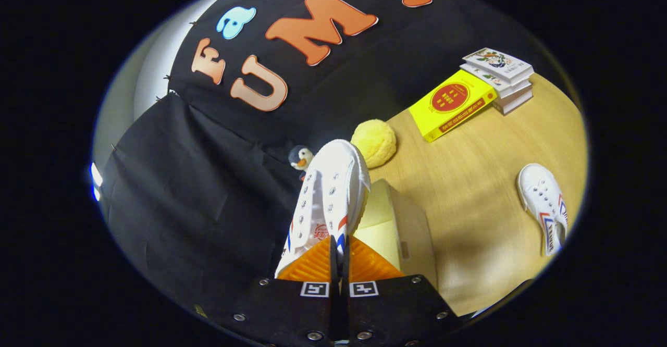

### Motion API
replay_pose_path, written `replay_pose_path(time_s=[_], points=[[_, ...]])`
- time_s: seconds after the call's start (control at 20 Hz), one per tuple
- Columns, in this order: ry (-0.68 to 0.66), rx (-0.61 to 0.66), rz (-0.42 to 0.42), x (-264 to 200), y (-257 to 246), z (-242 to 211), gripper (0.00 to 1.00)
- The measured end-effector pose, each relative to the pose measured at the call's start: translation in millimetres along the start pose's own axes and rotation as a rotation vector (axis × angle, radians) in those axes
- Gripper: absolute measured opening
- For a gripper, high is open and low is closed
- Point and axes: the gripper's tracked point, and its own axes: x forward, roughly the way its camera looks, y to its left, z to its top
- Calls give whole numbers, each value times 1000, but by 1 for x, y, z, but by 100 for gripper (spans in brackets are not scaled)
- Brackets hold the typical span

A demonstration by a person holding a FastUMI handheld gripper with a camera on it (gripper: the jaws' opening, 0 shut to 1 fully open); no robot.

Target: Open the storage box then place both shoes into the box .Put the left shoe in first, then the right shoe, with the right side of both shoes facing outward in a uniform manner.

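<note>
My gripper (337, 256) is shut on a white canvas shoe (328, 196) with red and blue side stripes. The fingers pinch its collar edge and the toe points away from me, lifted in the air. Just beyond and to the right of the fingers, below the held shoe, stands the open storage box (404, 227), beige with a pale yellow inside. The second white shoe (544, 206) lies on the wooden table (469, 180) far to the right of the box, apart from it.
A yellow round plush (374, 142) sits on the table beyond the box. A small penguin toy (300, 158) peeks out beside the held shoe. A yellow book (451, 104) and a stack of white books (500, 78) lie at the far right.
</note>
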Motion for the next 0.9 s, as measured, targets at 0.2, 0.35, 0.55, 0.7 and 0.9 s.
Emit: replay_pose_path(time_s=[0.2,0.35,0.55,0.7,0.9], points=[[81,-22,-13,31,5,-41,0],[116,-55,-45,47,1,-61,0],[147,-96,-86,61,-7,-79,0],[161,-118,-119,71,-14,-88,0],[188,-129,-142,81,-19,-103,0]])
